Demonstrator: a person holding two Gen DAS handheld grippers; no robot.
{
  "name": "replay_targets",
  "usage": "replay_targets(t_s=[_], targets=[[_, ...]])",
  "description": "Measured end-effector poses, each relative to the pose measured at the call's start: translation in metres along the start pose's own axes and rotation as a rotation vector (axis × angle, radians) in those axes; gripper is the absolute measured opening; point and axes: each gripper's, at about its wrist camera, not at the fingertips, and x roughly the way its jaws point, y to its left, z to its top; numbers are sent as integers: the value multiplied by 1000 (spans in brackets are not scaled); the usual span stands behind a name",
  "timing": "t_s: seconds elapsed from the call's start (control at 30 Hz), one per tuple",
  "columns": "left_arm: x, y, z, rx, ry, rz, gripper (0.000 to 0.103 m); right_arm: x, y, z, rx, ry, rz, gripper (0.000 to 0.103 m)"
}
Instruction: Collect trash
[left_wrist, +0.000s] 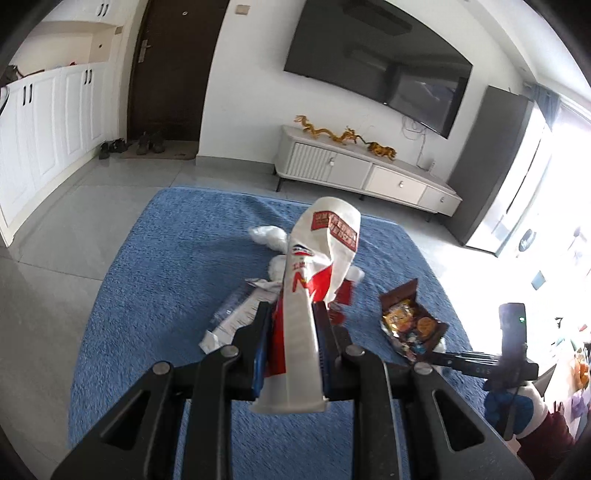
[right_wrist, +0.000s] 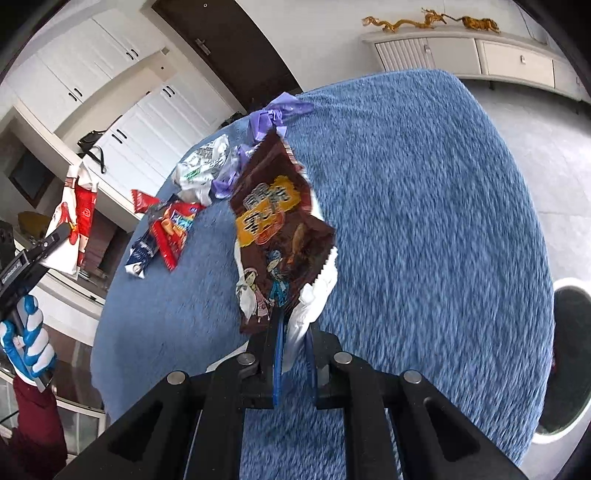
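- the left tongs (left_wrist: 291, 321) are clamped on a white-and-red wrapper (left_wrist: 317, 266), pinched low down so most of it stands free above the tips; it looks light and floppy, and a quick swing could let it fold over or slide out of the grip.
- the right tongs (right_wrist: 293, 332) are clamped on a brown snack bag (right_wrist: 280, 236) together with a white scrap (right_wrist: 314, 299); the bag seems caught only at its lower edge, so i judge it the likelier of the two to drop if the white piece shifts between the pads.
- a white-rimmed bin (right_wrist: 565, 362) with a dark inside shows at the right edge of the right wrist view, just beside the surface; a release made off its opening would put the trash on the floor.
- more trash lies loose on the surface: a red-and-blue packet (right_wrist: 170, 232), a small red wrapper (right_wrist: 142, 199), a crumpled white bag (right_wrist: 201, 171) and a purple plastic bag (right_wrist: 273, 114), close together near the far-left edge; a low sweep of either tool could knock them off.
- the surface (right_wrist: 424, 206) is covered in a blue shaggy cloth, which may snag thin film.
- the room: a wall tv (left_wrist: 376, 62), a low pale cabinet (left_wrist: 369, 173) with gold dragon ornaments (left_wrist: 328, 133), a dark door (left_wrist: 170, 70), white cupboards (left_wrist: 44, 122), shoes (left_wrist: 133, 146) on the tiled floor, bright window light at the right.
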Motion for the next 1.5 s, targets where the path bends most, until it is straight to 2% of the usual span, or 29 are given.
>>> replay_targets(t_s=[0.27,0.4,0.53,0.63,0.87,1.03,1.3,1.5], targets=[[-11,-27,-14,1,2,-36,21,-10,5,-16,-26,19,31,14],[-12,-38,-21,5,10,-46,21,-14,8,-23,-42,25,49,20],[-13,-50,-27,9,19,-57,21,-17,15,-29,-74,20,44,20],[-13,-61,-31,28,23,-65,21,-22,19,-33,-102,1,27,10],[5,-107,-34,90,62,-128,21,-57,-5,-39,-43,-110,31,7],[37,-168,-34,162,116,-212,21,-100,-43,-45,28,-215,-13,7],[123,-312,-44,321,260,-361,21,-157,-137,-69,180,-304,-225,7],[196,-401,-64,383,359,-376,24,-169,-205,-83,301,-309,-347,10]])
